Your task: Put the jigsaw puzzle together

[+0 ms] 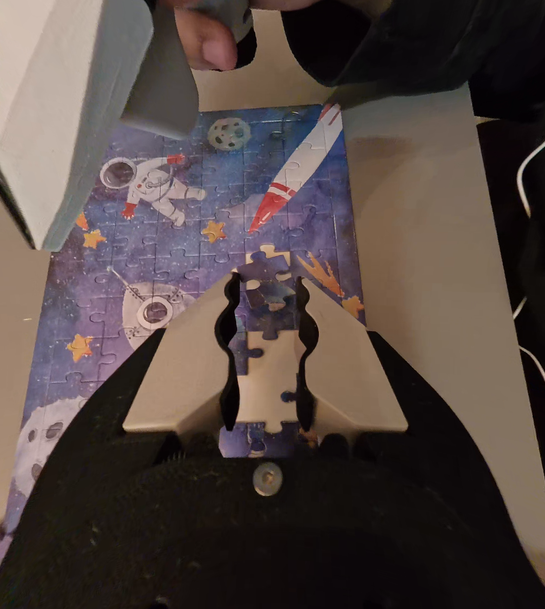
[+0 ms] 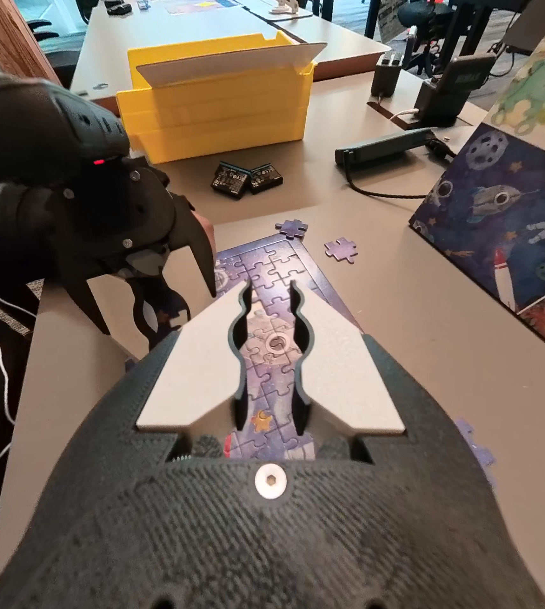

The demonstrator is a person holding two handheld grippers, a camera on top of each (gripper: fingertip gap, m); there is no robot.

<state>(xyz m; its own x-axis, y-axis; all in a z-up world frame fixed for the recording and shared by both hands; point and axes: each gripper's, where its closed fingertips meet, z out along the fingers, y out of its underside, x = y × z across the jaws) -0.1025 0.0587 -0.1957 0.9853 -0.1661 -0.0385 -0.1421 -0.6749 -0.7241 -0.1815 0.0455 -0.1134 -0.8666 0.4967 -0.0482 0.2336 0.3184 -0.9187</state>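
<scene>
Space-themed jigsaw puzzle [image 1: 172,263], mostly assembled, flat on the grey table [image 1: 422,263]; a loose piece [image 1: 266,283] lies askew over its gap, between the parted, empty fingers of the left gripper [image 1: 266,280]. Right gripper [image 2: 271,290], fingers parted and empty, hovers over the puzzle. Surroundings: two spare pieces [image 2: 341,249], yellow box [image 2: 218,108], two black batteries [image 2: 246,179], picture box [image 2: 511,211].

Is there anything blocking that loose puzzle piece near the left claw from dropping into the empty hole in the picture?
Nothing visible blocks it. The loose piece lies tilted over the gap, between the open left claw fingers; only bare table shows in the gap.
</scene>
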